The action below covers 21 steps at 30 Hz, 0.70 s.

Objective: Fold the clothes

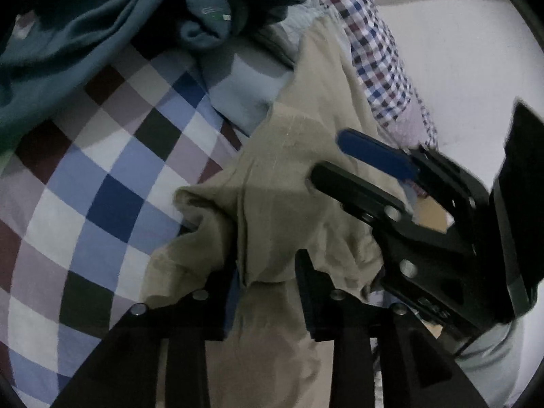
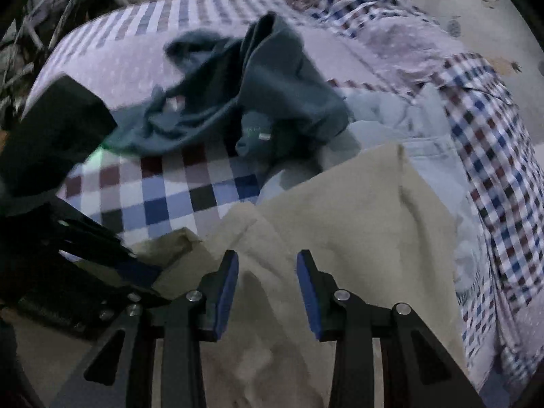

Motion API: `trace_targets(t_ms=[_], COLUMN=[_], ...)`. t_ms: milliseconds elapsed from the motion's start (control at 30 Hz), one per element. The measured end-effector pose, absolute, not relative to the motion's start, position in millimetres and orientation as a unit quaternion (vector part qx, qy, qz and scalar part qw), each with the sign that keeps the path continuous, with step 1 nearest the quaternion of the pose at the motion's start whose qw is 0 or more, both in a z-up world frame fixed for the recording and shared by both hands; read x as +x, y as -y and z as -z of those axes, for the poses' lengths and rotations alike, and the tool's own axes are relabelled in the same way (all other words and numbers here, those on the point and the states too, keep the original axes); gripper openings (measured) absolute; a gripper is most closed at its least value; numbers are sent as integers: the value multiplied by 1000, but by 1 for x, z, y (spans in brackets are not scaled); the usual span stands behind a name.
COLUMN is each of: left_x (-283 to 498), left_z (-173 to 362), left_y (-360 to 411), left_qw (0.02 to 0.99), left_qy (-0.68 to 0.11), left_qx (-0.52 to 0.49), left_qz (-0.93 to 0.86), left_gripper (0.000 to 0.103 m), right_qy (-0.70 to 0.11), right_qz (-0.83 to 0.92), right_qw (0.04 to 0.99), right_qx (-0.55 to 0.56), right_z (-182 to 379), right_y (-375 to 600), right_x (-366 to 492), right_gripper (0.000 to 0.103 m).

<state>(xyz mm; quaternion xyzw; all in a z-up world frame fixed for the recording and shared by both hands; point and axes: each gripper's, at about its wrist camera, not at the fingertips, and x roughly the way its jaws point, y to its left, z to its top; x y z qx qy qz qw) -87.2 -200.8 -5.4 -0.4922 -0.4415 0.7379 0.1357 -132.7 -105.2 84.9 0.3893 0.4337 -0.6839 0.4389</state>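
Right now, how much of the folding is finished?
Nothing looks folded yet. In hand: the beige garment, with the left tool and right tool both open around its fabric. Left: the teal garment and the small-check shirt lie crumpled on the checkered sheet.

No legible text, number or sign found in either view. One candidate only: the crumpled teal knit garment (image 1: 207, 23) (image 2: 258, 132) carries a small pale printed or stitched mark near its rolled neck, with a tiny white-and-green tag beside it. The mark is blurred and too small in both wrist views; no letters can be made out. No other lettering is visible on the fabrics in view.
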Motion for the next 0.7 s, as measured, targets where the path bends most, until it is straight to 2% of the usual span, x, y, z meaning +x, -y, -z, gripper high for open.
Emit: trace_targets(t_ms=[167, 267, 300, 333, 367, 700], left_x=[-92, -94, -94, -94, -94, -89], left_z=[2, 0, 0, 0, -1, -32], left_y=[204, 202, 203, 203, 204, 223], left_qw=[130, 125, 123, 123, 123, 116], left_qy=[424, 403, 398, 398, 397, 411], left_qx=[-500, -504, -505, -505, -502, -421], left_qz=[-744, -754, -756, -756, -758, -800], left_gripper=[32, 19, 11, 5, 5, 4], right_qy=[-443, -436, -438, -440, -444, -389], right_qz=[687, 686, 682, 679, 677, 752], right_qw=[425, 428, 431, 433, 437, 395], right_qx=[389, 395, 396, 397, 392, 356], right_z=[-79, -81, -81, -80, -82, -124], right_y=[108, 108, 107, 107, 105, 77], right_x=[-142, -146, -144, -143, -138, -148], right_gripper=[37, 37, 28, 4, 1, 1])
